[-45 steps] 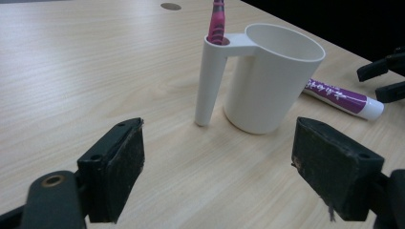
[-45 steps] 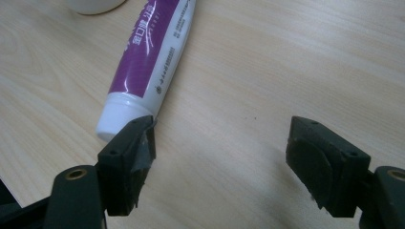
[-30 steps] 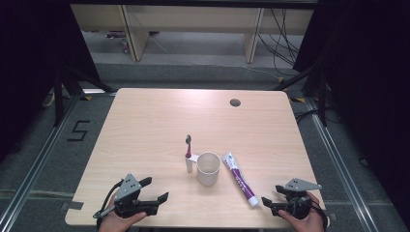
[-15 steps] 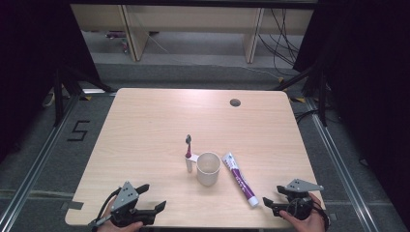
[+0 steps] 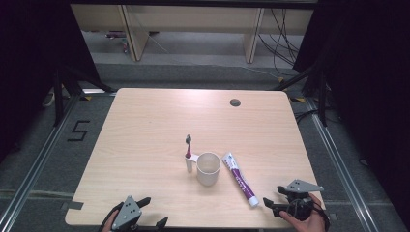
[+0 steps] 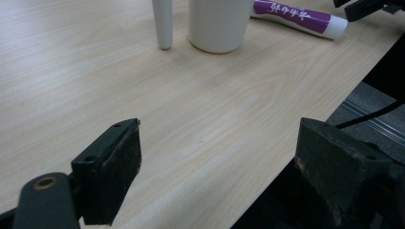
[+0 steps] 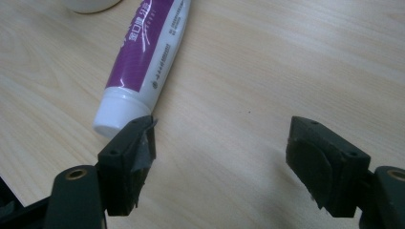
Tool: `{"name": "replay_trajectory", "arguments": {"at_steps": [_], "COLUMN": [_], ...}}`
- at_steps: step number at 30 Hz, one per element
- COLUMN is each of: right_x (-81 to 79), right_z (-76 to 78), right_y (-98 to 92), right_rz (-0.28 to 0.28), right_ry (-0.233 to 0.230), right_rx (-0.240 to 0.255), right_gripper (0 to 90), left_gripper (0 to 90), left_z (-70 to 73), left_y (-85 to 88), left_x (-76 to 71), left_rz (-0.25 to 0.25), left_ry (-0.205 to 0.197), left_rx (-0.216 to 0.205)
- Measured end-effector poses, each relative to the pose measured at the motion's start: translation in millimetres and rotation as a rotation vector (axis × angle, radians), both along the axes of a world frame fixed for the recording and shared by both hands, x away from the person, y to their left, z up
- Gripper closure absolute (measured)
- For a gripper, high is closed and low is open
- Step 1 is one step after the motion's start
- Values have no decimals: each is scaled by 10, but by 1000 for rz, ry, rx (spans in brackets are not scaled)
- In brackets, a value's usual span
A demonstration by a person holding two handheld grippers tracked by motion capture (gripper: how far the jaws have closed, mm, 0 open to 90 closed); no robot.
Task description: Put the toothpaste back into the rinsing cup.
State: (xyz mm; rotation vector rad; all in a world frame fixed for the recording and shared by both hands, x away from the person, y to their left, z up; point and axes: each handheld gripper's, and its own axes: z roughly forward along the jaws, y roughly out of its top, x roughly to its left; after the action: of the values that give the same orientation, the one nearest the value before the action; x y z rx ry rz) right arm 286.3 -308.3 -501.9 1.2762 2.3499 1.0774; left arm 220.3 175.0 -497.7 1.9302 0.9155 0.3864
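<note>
My right gripper sits spread beside the toothpaste tube, its cap just off one jaw; a careless nudge could roll it off the near edge. Left gripper also spread, empty. Cup and toothbrush stand mid-table; grey floor beyond.

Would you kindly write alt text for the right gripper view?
The right gripper hovers open over a light wooden table, its two black jaws wide apart. A purple-and-white toothpaste tube lies ahead, its white cap beside the left-hand jaw.
</note>
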Motion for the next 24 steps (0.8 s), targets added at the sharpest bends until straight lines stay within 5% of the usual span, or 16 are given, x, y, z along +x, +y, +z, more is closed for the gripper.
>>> {"name": "replay_trajectory", "arguments": {"at_steps": [4, 5, 7, 11, 13, 19, 24], "right_x": [-1, -2, -12, 12, 22, 137, 254], "right_z": [10, 20, 28, 111, 180, 358, 470], "right_y": [-9, -11, -4, -7, 24, 176, 370], "right_rz": [12, 9, 0, 5, -5, 55, 92], "right_ry": [-11, -8, 6, -40, -22, -71, -43], "right_rx": [-18, -15, -9, -21, -12, -64, -91], "right_gripper": [314, 314, 314, 314, 315, 354, 380], "left_gripper": [156, 156, 156, 156, 157, 158, 158], "left_z": [-43, -31, -50, -66, -75, -57, -73], "left_y": [-36, -14, -40, -56, -67, -63, -29], "left_x": [-37, -41, -52, -83, -87, -63, -48], "left_rz": [2, -6, -4, -5, 8, 31, 54], "left_ry": [10, 11, 12, 16, 24, -8, -3], "left_rx": [8, 50, 13, 32, 51, 77, 72]}}
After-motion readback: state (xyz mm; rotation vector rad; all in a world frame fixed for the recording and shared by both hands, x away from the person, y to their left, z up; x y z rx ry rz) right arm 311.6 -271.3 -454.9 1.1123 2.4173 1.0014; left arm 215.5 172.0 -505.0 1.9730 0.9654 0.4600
